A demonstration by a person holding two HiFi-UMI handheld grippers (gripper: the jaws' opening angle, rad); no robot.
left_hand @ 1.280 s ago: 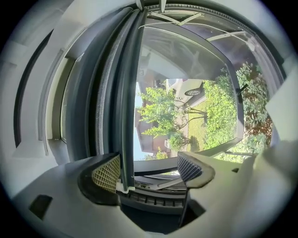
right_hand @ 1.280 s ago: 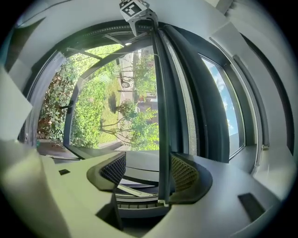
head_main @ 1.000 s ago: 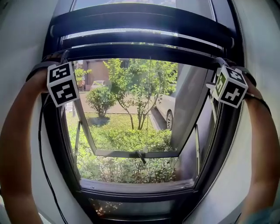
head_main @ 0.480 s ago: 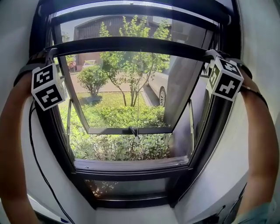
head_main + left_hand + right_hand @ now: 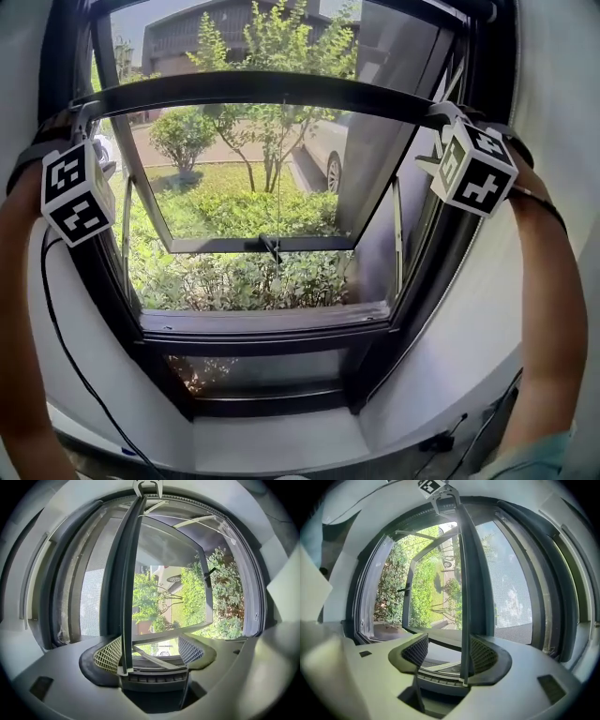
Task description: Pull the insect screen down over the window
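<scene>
Your screen bar spans the window frame near its top, lower than a second ago. Your left gripper and right gripper both gape wide, with the bar resting against one pad of each, unclamped.

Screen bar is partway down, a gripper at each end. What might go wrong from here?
1. The dark horizontal screen bar is not clamped. In the left gripper and the right gripper the fingers stand apart, and the bar only leans on one mesh-faced finger. It might slip out and run back up.
2. If one end is pulled faster than the other, the bar might skew and bind in the black window frame.
</scene>
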